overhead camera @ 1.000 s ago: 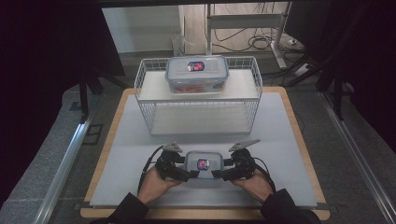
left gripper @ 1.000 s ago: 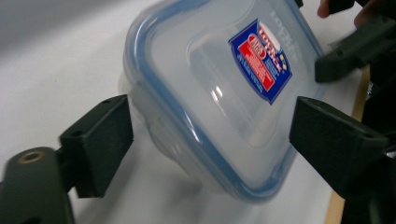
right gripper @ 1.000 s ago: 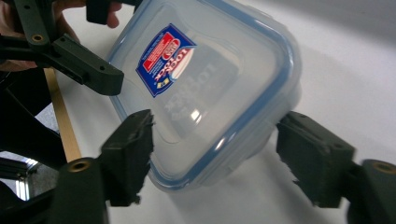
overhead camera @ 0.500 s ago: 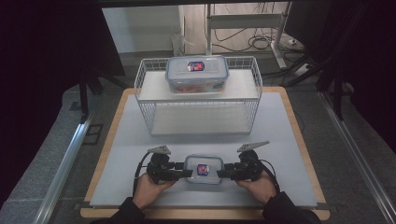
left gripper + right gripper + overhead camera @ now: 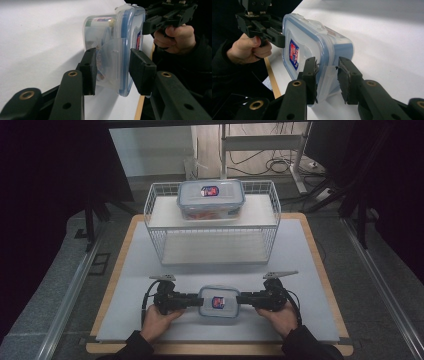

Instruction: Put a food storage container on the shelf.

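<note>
Clear plastic food box with a blue-rimmed snap lid and a red-and-blue sticker sits near the front edge of the pale grey table mat, squarely between both hands. The left gripper comes at it from the left end and the right gripper from the right end, so they face each other across it. Both sets of jaws have just been closing, each with one of the box's end latch flaps between them. In the left gripper view the pads look like they're right up against the flap and lid rim; in the right gripper view the left pad touches but there's a sliver of gap at the other one, so that grip isn't fully pinched. Further back, a white wire basket rack carries a second, bigger clear lidded box on its top shelf, well apart from the hands.
</note>
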The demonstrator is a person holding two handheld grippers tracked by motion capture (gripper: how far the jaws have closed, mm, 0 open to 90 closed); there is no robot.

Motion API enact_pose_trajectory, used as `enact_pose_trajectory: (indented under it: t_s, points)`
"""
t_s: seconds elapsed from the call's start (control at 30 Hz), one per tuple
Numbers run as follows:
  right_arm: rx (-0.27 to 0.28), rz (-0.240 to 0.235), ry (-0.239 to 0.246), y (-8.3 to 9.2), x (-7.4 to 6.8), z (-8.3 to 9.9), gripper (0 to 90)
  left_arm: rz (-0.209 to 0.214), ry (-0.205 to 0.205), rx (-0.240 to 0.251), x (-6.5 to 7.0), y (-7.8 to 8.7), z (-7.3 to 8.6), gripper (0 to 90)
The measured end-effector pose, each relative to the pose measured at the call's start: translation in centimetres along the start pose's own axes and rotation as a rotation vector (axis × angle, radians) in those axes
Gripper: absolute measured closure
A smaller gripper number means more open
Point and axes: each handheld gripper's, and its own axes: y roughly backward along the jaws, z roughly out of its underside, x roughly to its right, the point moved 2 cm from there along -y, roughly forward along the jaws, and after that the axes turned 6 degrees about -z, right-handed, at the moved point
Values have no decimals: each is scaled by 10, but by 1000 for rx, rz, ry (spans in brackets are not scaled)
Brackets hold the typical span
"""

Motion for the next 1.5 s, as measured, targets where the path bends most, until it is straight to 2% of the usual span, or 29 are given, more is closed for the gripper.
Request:
enact_pose_trajectory:
  t_s: [0.13, 0.27, 0.33, 0.4, 0.57, 0.73, 0.8, 0.93, 1.2, 1.5]
  points:
    - [-23, -11, -14, -3, 1, 2, 654, -15, 17, -17, -2, -1, 2, 579]
    - [-37, -19, -30, -9, 5, 7, 567, -12, 10, -19, -3, -1, 3, 574]
    - [-40, -44, -48, -14, 6, 8, 541, -13, 11, -31, -3, -1, 3, 571]
    - [-32, -49, -69, -15, 7, 8, 551, -7, 16, -27, -4, -1, 4, 572]
    - [-26, -37, -80, -14, 5, 8, 565, -10, 34, -18, -4, -2, 4, 571]
    - [9, -25, -91, -10, 4, 6, 568, -8, 23, -2, -2, -2, -1, 571]
    - [66, -41, -93, -4, 3, 3, 583, 5, 13, 9, 1, 0, -5, 572]
    - [87, -44, -64, 1, -1, -5, 583, -24, -30, 27, 7, 5, -14, 569]
    - [91, -49, -45, 4, -9, -19, 583, -38, -63, 48, 14, 16, -29, 568]
    - [92, -48, -18, 6, -16, -41, 582, -49, -69, 85, 17, 29, -46, 568]
